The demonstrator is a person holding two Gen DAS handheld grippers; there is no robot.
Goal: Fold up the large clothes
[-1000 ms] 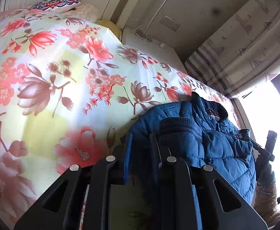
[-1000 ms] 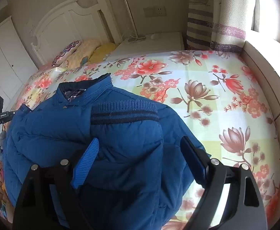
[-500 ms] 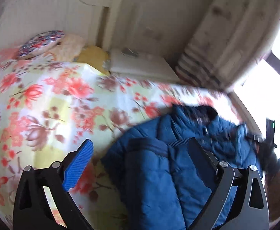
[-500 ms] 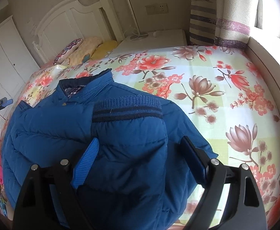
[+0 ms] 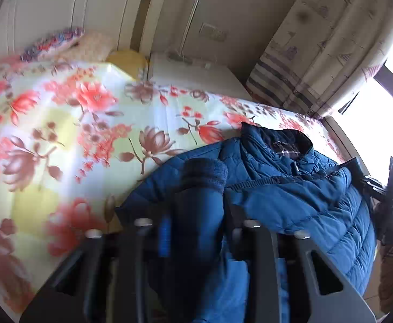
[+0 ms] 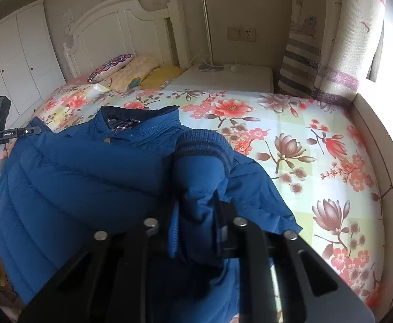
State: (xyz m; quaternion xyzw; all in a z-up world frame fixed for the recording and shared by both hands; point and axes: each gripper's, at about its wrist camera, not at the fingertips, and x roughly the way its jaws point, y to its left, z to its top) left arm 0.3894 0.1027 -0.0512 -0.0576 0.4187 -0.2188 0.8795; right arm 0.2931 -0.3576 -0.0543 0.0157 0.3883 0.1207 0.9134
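- Floral bedding covered a bed with a white headboard; pillows lay at its head and a striped curtain hung by the window.
- A blue padded jacket lay on the bed, collar toward the headboard.
- The left claw was clamped on one jacket sleeve, ribbed cuff pointing away.
- The right claw was pinched tight on the other sleeve, below its striped cuff.
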